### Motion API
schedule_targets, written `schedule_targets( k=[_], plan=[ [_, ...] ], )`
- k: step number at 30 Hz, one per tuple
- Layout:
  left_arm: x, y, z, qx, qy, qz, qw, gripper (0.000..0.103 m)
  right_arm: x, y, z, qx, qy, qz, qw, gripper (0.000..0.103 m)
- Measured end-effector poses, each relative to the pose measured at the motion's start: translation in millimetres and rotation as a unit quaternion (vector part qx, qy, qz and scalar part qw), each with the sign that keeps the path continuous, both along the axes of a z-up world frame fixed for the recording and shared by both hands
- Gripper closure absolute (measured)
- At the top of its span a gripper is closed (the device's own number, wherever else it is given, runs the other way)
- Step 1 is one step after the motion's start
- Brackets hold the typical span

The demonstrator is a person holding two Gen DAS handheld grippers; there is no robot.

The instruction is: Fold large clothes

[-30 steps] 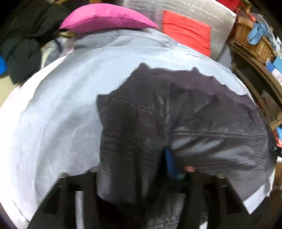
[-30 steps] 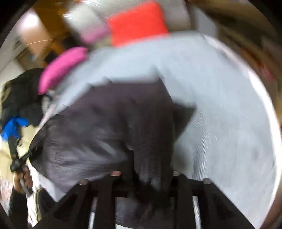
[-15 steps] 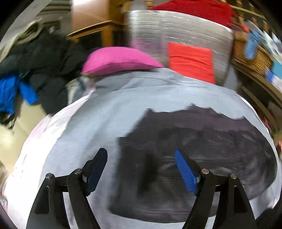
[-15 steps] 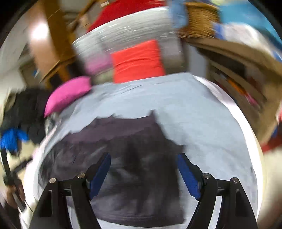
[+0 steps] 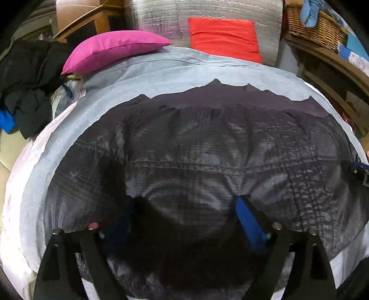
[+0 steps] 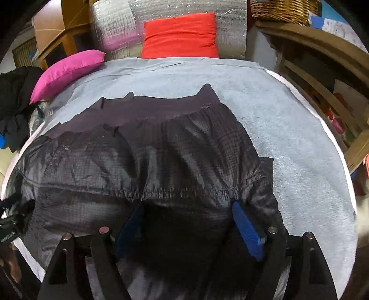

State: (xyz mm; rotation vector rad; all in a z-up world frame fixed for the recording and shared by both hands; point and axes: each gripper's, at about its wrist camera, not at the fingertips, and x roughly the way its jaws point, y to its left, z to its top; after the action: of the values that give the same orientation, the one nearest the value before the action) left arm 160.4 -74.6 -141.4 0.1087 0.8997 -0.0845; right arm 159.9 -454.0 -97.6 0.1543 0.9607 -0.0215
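Note:
A large dark grey ripstop jacket (image 5: 207, 147) lies spread on a pale blue sheet (image 5: 161, 67), its ribbed hem at the far side. In the right wrist view the same jacket (image 6: 147, 157) fills the left and middle, with a stitched seam running across it. My left gripper (image 5: 184, 203) hovers over the near part of the jacket. Its jaws are opening and the blue pads (image 5: 249, 221) stand clear of the cloth that bulges between them. My right gripper (image 6: 186, 205) is over the near right part. Its jaws are also opening, and its pads (image 6: 246, 228) grip nothing.
A pink pillow (image 5: 110, 50) and a red cushion (image 5: 223, 34) lie at the far end against a silver padded panel (image 5: 161, 20). Dark clothes (image 5: 25, 80) are heaped at the left. Wooden shelves (image 6: 322, 76) and a wicker basket (image 5: 316, 25) stand along the right.
Both grippers were shut on folds of the jacket a second ago. They have let go and opened wide, and the jacket now lies spread flat beneath them.

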Motion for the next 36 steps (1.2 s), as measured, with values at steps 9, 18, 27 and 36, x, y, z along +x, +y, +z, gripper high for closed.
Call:
schedule_targets(
  k=[9, 18, 27, 36],
  plan=[
    [-1, -2, 3, 0.005, 0.0, -0.001, 1.0, 0.009, -5, 2, 8, -0.001, -0.008, -0.024, 1.0, 0.015],
    [-23, 1, 26, -0.007, -0.025, -0.002, 0.9997, 0.009, -65, 40, 49, -0.013, -0.097, -0.009, 0.995, 0.015],
    [-39, -2, 25, -0.006, -0.011, -0.009, 0.9999, 0.009, -66, 37, 25, 0.001, -0.051, -0.015, 0.999, 0.015],
    [-81, -3, 60, -0.024, -0.049, -0.01, 0.9985, 0.009, -137, 71, 60, 0.049, -0.09, -0.007, 0.995, 0.014]
  ],
)
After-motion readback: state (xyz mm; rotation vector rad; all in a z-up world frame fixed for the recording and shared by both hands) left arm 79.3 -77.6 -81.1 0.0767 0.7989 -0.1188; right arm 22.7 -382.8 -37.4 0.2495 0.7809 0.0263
